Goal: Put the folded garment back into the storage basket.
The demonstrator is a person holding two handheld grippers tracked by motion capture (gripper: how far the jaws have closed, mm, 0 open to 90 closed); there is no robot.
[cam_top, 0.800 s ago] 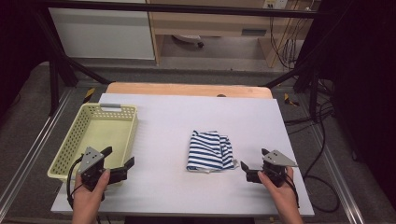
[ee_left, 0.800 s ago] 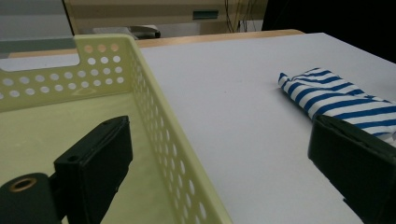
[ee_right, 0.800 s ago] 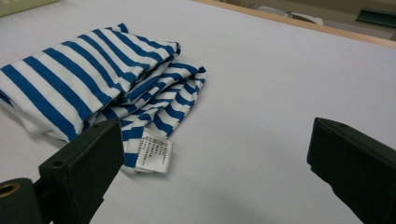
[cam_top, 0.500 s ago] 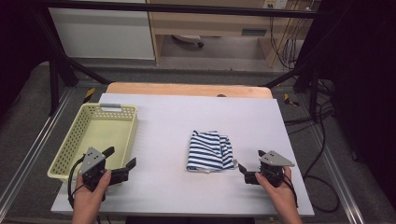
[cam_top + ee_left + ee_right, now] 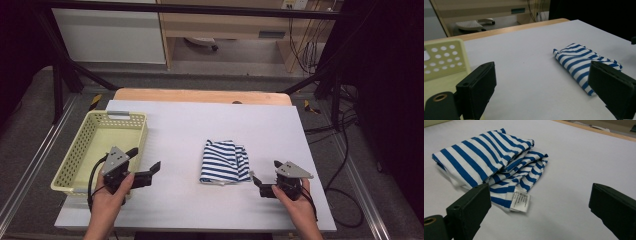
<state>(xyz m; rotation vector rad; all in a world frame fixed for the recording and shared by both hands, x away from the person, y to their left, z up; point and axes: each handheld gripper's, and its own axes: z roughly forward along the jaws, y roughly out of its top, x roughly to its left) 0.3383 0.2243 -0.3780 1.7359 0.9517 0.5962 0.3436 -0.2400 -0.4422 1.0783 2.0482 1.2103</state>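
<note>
Lying near the middle of the white table (image 5: 200, 125), a folded blue-and-white striped garment (image 5: 223, 161) rested flat, its care label (image 5: 520, 202) exposed at the near edge. The right gripper (image 5: 262, 184) sat just beside it, jaws spread and empty. The left gripper (image 5: 145, 167) stood beside the yellow perforated basket (image 5: 80, 150), jaws likewise parted, holding nothing.

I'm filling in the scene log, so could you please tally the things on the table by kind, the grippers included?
Baskets: 1, the yellow basket
Folded cloths: 1, the blue-and-white striped cloth
Grippers: 2, the left gripper and the right gripper, both open
Total: 4
</note>
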